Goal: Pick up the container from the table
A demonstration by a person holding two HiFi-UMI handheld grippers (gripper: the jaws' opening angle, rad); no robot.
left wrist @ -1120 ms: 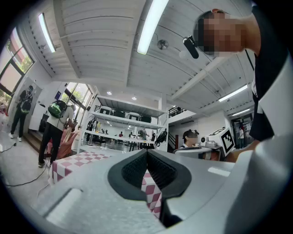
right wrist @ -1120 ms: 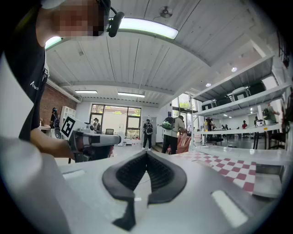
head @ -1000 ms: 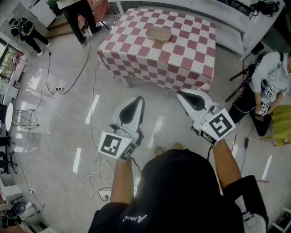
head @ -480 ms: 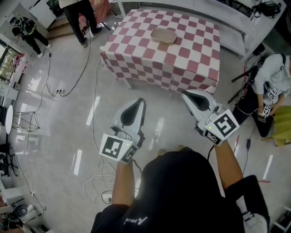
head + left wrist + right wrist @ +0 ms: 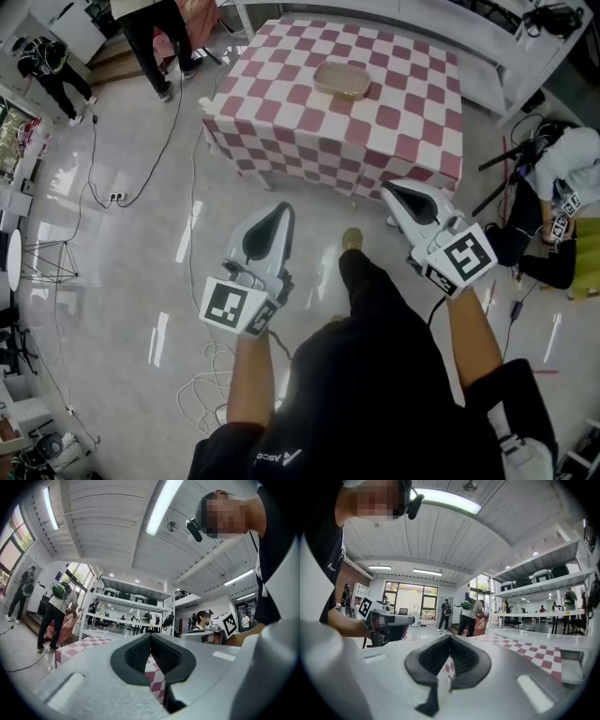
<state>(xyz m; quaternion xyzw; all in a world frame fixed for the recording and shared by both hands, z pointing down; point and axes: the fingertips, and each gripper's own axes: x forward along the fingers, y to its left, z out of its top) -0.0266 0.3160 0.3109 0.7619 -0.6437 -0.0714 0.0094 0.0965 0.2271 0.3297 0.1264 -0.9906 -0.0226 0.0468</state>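
Observation:
A shallow tan container (image 5: pixel 342 80) lies on the far half of a table with a pink-and-white checked cloth (image 5: pixel 309 131). Both grippers hang over the glossy floor, short of the table's near edge. My left gripper (image 5: pixel 281 208) is shut with nothing in it; its pads meet in the left gripper view (image 5: pixel 150 637), and a strip of the checked cloth (image 5: pixel 153 674) shows below them. My right gripper (image 5: pixel 386 187) is also shut and empty, its tips together in the right gripper view (image 5: pixel 450 638). The container shows in neither gripper view.
A person's leg and shoe (image 5: pixel 352 240) step forward between the grippers. Loose cables (image 5: pixel 202 375) lie on the floor at the left. People stand at the far left (image 5: pixel 155 37); another crouches by a tripod at the right (image 5: pixel 562 178). White benches (image 5: pixel 487 56) run behind the table.
The person has walked toward the table, so it sits nearer and lower in the head view. Both grippers came forward with the body, still shut. A leg has swung out between them.

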